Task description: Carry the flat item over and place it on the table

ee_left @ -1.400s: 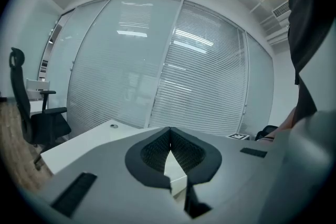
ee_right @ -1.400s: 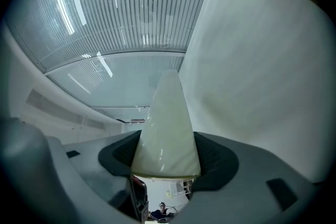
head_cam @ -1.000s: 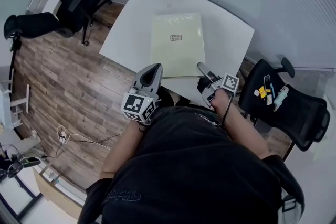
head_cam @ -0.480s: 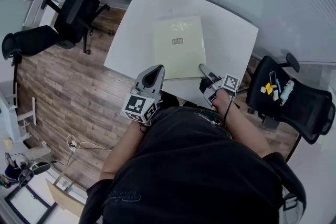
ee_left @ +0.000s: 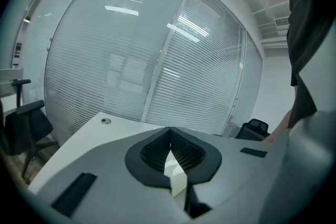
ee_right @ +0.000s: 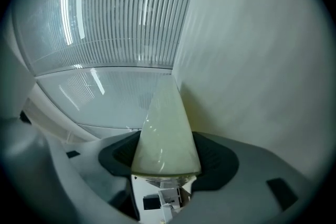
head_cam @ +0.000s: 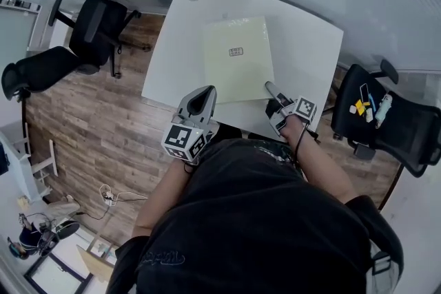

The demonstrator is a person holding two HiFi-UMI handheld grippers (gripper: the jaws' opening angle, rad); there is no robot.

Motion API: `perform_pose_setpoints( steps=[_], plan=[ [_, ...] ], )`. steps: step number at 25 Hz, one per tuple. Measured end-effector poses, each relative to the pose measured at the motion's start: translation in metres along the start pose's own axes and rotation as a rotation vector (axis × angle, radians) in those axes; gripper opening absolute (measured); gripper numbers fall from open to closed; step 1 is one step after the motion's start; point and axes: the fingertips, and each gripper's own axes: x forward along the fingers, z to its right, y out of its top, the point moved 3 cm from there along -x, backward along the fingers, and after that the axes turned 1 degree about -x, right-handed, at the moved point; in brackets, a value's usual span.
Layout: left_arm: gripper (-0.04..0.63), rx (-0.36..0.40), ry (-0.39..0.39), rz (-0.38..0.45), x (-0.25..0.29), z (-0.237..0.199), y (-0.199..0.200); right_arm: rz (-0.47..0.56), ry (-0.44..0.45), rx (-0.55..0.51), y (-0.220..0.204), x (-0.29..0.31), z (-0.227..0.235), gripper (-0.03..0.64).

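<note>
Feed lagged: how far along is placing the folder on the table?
Carrying looks done: the folder is over the table. In hand: the right gripper clamps its near corner. Remaining: settle it flat and release. The left gripper is shut, empty.

The sheet point(head_cam: 238, 58) is flat, thin and pale yellow, with four straight sides. A small dark label point(head_cam: 236, 51) sits near its middle. It lies flat over the middle of the white surface point(head_cam: 310, 58). Its long sides run from 12 to 6 o'clock. Its corner at 5 o'clock is pinched in the right claw point(head_cam: 270, 89).
</note>
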Motion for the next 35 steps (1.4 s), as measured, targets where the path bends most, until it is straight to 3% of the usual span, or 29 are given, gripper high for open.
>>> perform_pose_setpoints(
  steps=[8,11,15,24,26,29,32,35],
  plan=[
    [0.015,-0.033,-0.033,-0.030,0.009,-0.016,-0.006,0.016,0.009,-0.102,0.001,0.011,0.003,0.290],
    [0.015,-0.045,-0.045,-0.041,0.013,-0.020,-0.009,0.010,-0.032,-0.193,0.005,0.011,0.012,0.290],
    [0.015,-0.044,-0.064,-0.046,0.016,-0.019,-0.009,0.000,0.022,-0.300,0.007,0.017,0.010,0.290],
    [0.015,-0.071,-0.072,-0.053,0.017,-0.022,-0.013,-0.007,-0.121,-0.397,0.013,0.017,0.031,0.318],
    [0.015,-0.071,-0.077,-0.054,0.017,-0.022,-0.012,-0.023,-0.177,-0.461,0.016,0.017,0.036,0.327],
    [0.015,-0.080,-0.081,-0.057,0.016,-0.021,-0.014,-0.113,-0.280,-0.668,0.016,0.018,0.043,0.311],
    [0.015,-0.089,-0.076,-0.056,0.016,-0.020,-0.016,-0.186,-0.297,-0.800,0.015,0.021,0.039,0.304],
    [0.015,-0.087,-0.066,-0.050,0.016,-0.019,-0.015,-0.213,-0.301,-0.861,0.015,0.024,0.033,0.285]
  ],
)
